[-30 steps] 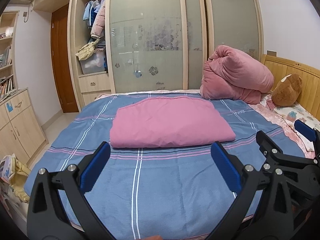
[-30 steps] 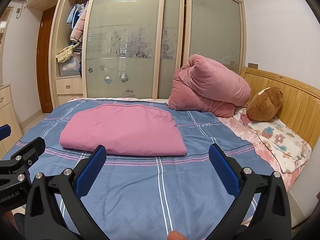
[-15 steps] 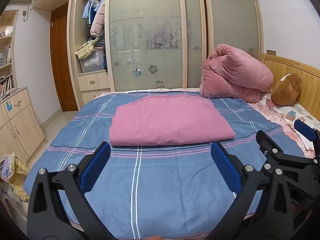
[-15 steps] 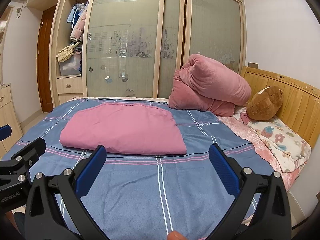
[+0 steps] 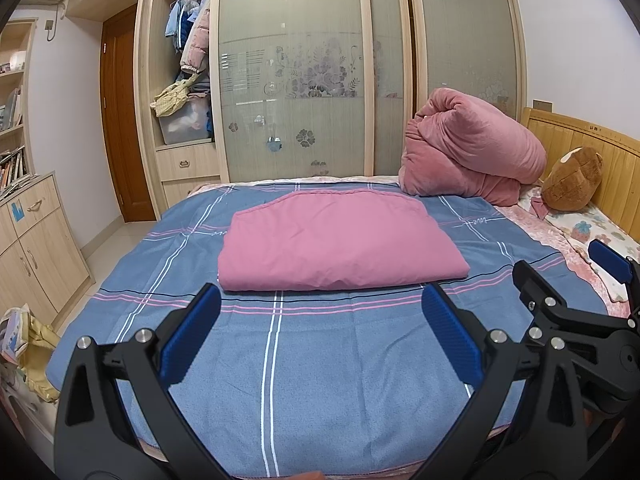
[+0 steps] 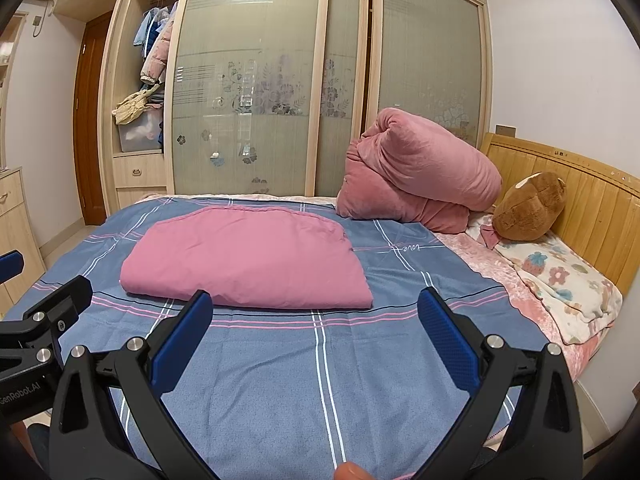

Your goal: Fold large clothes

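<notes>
Pink garment [image 5: 340, 240] lay folded flat mid-bed, on the blue plaid sheet [image 5: 280, 360], your left tongs [image 5: 320, 336] and right tongs [image 6: 316, 336] hung wide open nearer than it, gripping nothing, rolled pink duvet [image 6: 420, 176] beyond it.

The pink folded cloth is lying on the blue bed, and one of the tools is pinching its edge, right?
Not quite. The pink folded cloth does lie on the blue bed, but no tool is pinching it. Both wrist views show the left tool and the right tool open, held short of the cloth's near edge, with bare bedsheet between their fingers.
</notes>
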The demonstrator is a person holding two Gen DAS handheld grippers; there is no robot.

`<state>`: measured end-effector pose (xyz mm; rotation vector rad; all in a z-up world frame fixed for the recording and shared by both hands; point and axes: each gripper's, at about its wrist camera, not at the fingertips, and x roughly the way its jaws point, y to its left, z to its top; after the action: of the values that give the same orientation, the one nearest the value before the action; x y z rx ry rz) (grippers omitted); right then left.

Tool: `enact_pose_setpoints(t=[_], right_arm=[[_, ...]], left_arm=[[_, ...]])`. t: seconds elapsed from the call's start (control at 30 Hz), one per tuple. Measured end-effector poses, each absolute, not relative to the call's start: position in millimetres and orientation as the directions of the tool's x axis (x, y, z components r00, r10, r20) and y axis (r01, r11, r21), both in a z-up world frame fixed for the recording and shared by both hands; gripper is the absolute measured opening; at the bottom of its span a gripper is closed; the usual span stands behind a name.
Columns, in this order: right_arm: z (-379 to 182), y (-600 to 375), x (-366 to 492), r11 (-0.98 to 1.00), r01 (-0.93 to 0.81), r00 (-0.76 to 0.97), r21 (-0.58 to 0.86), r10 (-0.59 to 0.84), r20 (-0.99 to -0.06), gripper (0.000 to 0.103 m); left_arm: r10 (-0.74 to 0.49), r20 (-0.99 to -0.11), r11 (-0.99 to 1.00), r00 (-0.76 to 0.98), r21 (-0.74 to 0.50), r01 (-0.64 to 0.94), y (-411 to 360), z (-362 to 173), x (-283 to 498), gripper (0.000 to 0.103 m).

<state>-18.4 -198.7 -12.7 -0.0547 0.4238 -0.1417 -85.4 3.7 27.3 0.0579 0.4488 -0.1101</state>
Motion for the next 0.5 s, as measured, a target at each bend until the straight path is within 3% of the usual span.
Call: enact_pose_setpoints(t=[0.5], right_arm=[[-12.3, -197.0, -19.9, 0.989, 0.126, 0.902, -0.081, -0.149, -0.406, 0.102]], left_arm=[[-0.092, -0.436, 0.993, 0.895, 0.032, 0.117, 2.7, 27.0, -85.8, 0.101]])
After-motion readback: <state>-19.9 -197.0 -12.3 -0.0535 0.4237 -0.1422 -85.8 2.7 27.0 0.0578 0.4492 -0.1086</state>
